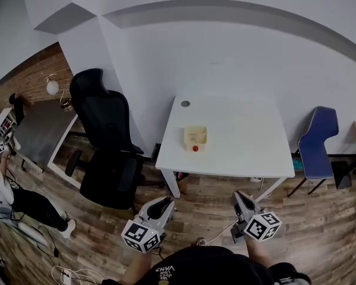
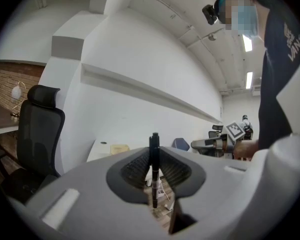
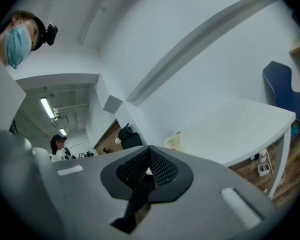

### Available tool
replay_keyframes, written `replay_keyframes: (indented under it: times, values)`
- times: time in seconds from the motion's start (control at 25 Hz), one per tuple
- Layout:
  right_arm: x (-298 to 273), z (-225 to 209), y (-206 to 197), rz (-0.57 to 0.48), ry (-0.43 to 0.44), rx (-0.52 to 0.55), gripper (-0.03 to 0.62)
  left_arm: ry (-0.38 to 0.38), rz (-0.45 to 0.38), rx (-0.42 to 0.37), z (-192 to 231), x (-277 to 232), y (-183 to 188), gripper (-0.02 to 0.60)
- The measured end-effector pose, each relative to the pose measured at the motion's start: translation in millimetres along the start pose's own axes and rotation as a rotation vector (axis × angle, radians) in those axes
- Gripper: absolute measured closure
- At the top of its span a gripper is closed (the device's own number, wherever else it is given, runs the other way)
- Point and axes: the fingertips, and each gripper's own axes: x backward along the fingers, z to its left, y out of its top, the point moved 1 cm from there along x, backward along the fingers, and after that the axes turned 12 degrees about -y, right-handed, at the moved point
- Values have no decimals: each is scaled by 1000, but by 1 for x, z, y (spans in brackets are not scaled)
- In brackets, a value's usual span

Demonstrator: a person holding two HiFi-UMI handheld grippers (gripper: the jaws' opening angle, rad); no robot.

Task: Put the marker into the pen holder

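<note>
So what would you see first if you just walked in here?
Probably the white table in the middle, with a small beige pen holder near its front edge. Then the big black office chair to its left, and the black marker pinched in the left gripper.

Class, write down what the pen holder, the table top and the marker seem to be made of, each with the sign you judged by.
Pen holder: pale matt beige, box-shaped; perhaps light wood or plastic, too small to tell.
Table top: smooth plain white with no grain; probably laminate or painted board.
Marker: slim black barrel with a thicker cap; likely plastic.
</note>
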Motion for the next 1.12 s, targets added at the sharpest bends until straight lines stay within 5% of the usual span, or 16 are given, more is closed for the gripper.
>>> replay_keyframes:
  times: [0.48, 1.12]
  values:
    - [-35, -23, 6, 43, 16, -1, 592, 29, -11, 23, 24, -39, -1, 474]
    - [-104, 0, 11, -21, -118, -36, 592, -121, 13, 33, 127, -75, 19, 476]
